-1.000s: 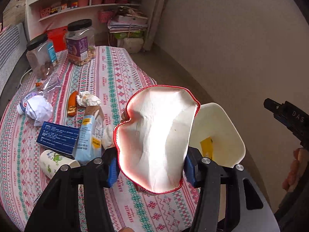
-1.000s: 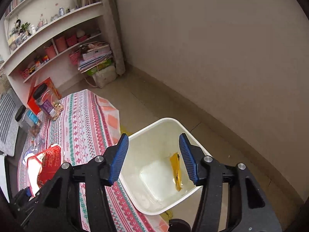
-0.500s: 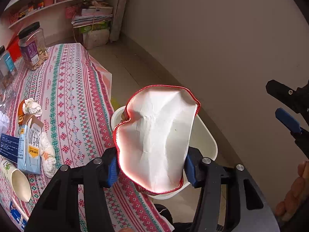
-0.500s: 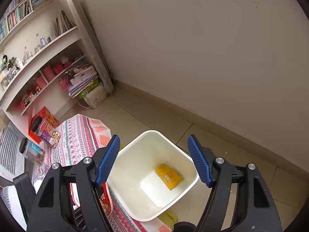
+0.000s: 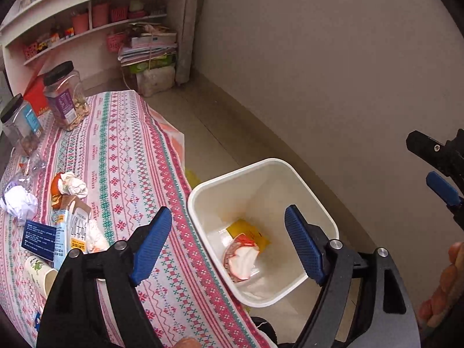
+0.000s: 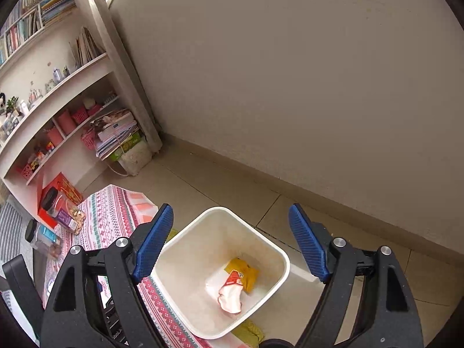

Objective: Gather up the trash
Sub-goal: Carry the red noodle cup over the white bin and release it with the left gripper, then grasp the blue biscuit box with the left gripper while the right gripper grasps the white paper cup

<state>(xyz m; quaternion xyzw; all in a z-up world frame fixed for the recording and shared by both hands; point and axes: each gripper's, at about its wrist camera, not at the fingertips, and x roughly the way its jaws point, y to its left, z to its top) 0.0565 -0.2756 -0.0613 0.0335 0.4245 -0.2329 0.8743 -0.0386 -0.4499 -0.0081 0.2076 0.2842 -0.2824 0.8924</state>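
left tool (image 5: 226,240): jaws apart, empty | right tool (image 6: 232,243): jaws apart, empty | red-and-white wrapper (image 5: 240,258) on yellow packet (image 5: 249,230), lower centre, inside white bin (image 5: 319,203)

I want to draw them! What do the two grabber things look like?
Both grippers, left and right, look alike: black plastic frames with triangle-shaped holes, silver round bolts, and two blue ribbed pads at the fingertips. No cables show. Bare fingers peek in at the edge.

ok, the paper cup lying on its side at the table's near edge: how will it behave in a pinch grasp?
The paper cup is probably light and thin-walled, so the left gripper would likely dent it if squeezed hard. Lying on its side on the tablecloth, it may roll when nudged. Its mouth rim looks like the stiffest part.
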